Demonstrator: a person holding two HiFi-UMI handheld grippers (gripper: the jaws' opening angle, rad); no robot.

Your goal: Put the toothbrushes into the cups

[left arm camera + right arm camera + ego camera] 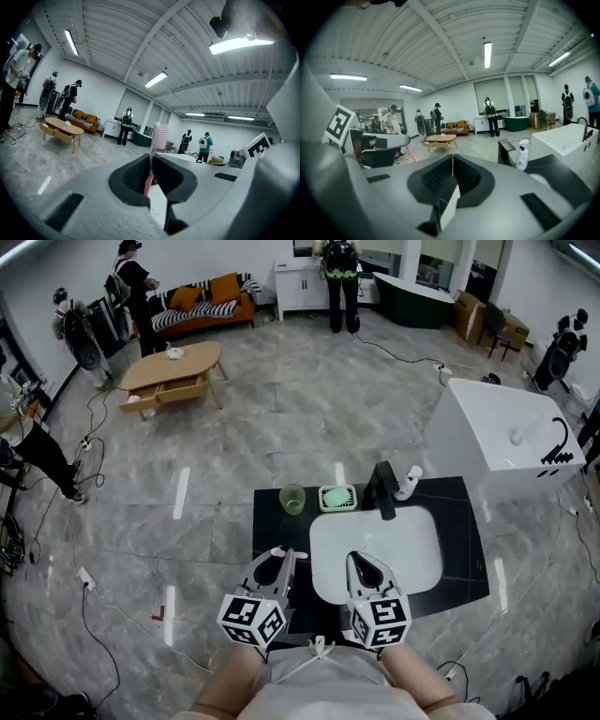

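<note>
A pink toothbrush [153, 143] stands upright between the jaws of my left gripper [151, 158], which is shut on its handle. In the head view that gripper [278, 557] hovers over the near left edge of the black counter [270, 526], with the toothbrush [277, 552] at its tips. A translucent green cup [292, 499] stands at the counter's far left, well ahead of the left gripper. My right gripper [359, 563] is over the near rim of the white sink [412, 549]; its jaws [452, 164] meet with nothing between them.
A green soap dish [337, 497], a black faucet [384, 489] and a white spray bottle [408, 483] line the back of the sink. A white bathtub [511, 437] stands to the right. A wooden coffee table [173, 371], a sofa and several people are farther off.
</note>
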